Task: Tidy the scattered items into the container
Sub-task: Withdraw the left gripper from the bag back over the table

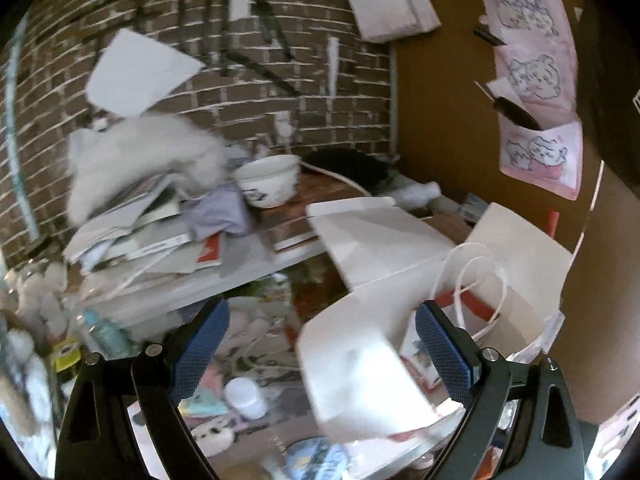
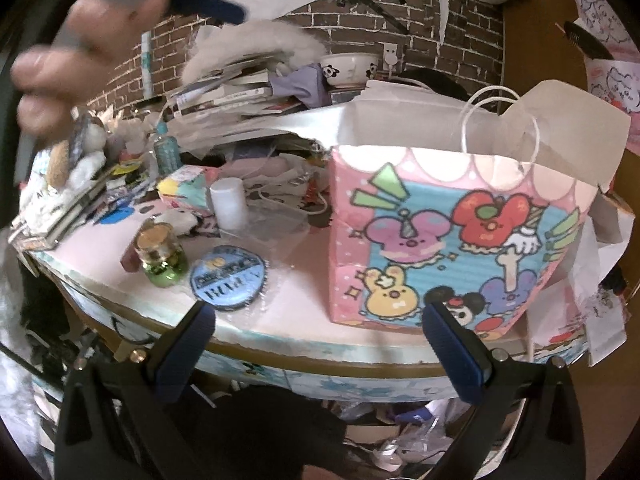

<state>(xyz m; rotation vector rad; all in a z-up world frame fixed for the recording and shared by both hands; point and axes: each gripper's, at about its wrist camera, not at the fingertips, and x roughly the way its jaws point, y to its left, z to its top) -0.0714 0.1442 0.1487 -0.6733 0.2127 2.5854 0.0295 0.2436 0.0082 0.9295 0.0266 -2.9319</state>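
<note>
Right wrist view: both hand-held grippers empty, bag upright

Right hand-held gripper (image 2: 316, 350) spread wide, nothing held, at the worktop (image 2: 304, 256) edge. Cartoon paper gift bag (image 2: 452, 240) stands open on the right. Green glass jar (image 2: 162, 258), blue round badge (image 2: 228, 280), white cylinder (image 2: 229, 202) lie left of it. Left hand-held gripper (image 1: 320, 344) also spread, empty, above the bag's white mouth.

Soft, even indoor light, moderately bright, without hard shadows. Heavy fisheye bending toward black corners in both views (brick courses bowing visibly). Motion smear across the white paper bag (image 1: 360, 364) in the left view; blurred hand (image 2: 84, 60) upper left in the right view. Mild glare on pale paper.
</note>
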